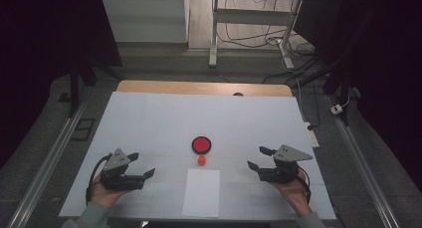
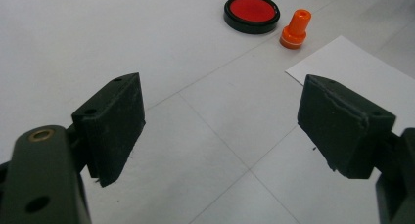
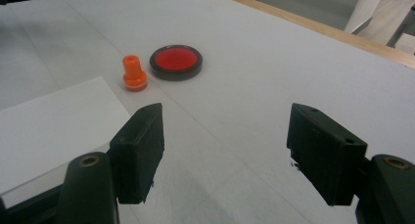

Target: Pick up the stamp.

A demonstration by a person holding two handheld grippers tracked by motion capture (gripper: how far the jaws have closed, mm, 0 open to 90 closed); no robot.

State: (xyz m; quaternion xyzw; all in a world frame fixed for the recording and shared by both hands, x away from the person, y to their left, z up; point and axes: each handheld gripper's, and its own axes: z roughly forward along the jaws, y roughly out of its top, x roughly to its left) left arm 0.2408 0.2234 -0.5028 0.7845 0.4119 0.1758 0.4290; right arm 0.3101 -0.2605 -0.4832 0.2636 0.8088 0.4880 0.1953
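A round black-rimmed red ink pad (image 1: pixel 201 145) (image 2: pixel 252 12) (image 3: pixel 176 61) lies near the middle of the white table cover. Just in front of it stands a small orange stamp (image 1: pixel 202 160) (image 2: pixel 295 30) (image 3: pixel 134 74), upright. A white sheet of paper (image 1: pixel 201 192) (image 2: pixel 352 67) (image 3: pixel 44 126) lies nearer the front edge. My left gripper (image 1: pixel 141 164) (image 2: pixel 220 131) rests low at the left, open and empty, pointing right toward the stamp. At the right, my right gripper (image 1: pixel 260 158) (image 3: pixel 225 150) is open and empty too, pointing left.
The white cover (image 1: pixel 149 123) spreads over a wooden table whose far edge (image 1: pixel 199 87) shows. Beyond it are desk legs (image 1: pixel 214 34), cables on the floor (image 1: pixel 293 54) and a power strip (image 1: pixel 312 137) off the right edge. Metal rails (image 1: pixel 45 163) flank the table.
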